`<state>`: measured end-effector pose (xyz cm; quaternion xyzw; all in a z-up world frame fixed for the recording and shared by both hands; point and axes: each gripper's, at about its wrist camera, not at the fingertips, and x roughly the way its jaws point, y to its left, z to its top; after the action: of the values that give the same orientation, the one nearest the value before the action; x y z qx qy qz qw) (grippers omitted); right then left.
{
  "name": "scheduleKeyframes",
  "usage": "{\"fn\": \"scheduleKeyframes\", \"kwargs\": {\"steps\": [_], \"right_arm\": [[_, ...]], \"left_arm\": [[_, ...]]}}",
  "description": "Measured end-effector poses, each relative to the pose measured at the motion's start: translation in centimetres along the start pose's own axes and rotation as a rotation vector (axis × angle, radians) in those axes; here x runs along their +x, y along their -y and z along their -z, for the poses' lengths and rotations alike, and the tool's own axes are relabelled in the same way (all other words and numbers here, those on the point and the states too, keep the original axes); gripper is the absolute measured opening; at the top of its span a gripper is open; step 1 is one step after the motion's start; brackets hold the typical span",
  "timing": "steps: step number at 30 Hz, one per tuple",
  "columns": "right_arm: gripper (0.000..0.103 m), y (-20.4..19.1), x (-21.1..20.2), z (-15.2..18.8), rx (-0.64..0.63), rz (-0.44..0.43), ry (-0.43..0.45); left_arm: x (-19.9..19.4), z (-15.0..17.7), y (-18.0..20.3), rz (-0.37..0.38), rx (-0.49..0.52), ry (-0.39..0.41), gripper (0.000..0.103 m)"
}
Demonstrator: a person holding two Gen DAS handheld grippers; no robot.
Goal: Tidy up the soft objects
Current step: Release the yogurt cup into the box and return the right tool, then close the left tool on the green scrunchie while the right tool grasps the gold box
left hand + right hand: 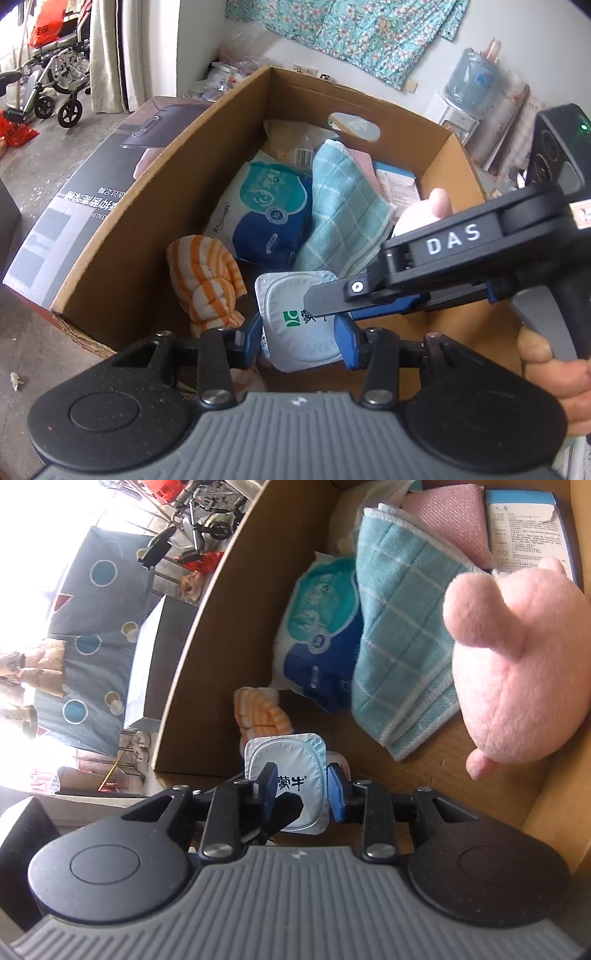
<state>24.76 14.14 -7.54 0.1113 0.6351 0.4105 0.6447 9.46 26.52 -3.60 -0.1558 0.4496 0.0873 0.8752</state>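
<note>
A yoghurt cup with a white foil lid sits tilted low in the open cardboard box. My left gripper has a blue pad against each side of it. My right gripper comes in from the right, one fingertip over the lid and the other at its right edge. In the right wrist view the yoghurt cup shows between the right gripper's fingers. Soft items lie behind it: an orange striped towel, a blue tissue pack, a teal checked cloth, a pink cloth and a pink plush toy.
A printed blue box stands at the box's far end. A dark printed carton lies along its left wall. A wheelchair stands on the floor beyond, and a water dispenser stands behind right. A hand holds the right gripper's handle.
</note>
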Motion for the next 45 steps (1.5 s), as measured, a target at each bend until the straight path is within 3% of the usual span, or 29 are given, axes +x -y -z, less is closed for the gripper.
{"fn": "scheduleKeyframes", "kwargs": {"steps": [11, 20, 25, 35, 39, 45], "right_arm": [[0.032, 0.2, -2.2, 0.2, -0.013, 0.005, 0.058], [0.042, 0.3, -10.5, 4.1, -0.062, -0.101, 0.250], [0.047, 4.0, -17.7, 8.0, -0.054, -0.086, 0.350], [0.054, 16.7, -32.3, 13.5, 0.092, 0.154, 0.581], [0.055, 22.0, -34.5, 13.9, 0.199, 0.155, 0.588], [0.057, 28.0, -32.8, 11.4, 0.411, 0.035, 0.533]], "left_arm": [[-1.0, -0.3, 0.4, 0.002, -0.019, 0.027, 0.057], [-5.0, 0.1, 3.8, 0.019, 0.053, 0.147, 0.068], [-7.0, 1.0, 8.7, 0.098, 0.168, 0.218, 0.076], [-4.9, 4.3, 22.0, 0.227, 0.506, 0.258, 0.079], [-2.3, 5.5, 26.8, 0.262, 0.626, 0.249, 0.079], [2.8, 6.8, 32.4, 0.264, 0.839, 0.224, 0.075]]}}
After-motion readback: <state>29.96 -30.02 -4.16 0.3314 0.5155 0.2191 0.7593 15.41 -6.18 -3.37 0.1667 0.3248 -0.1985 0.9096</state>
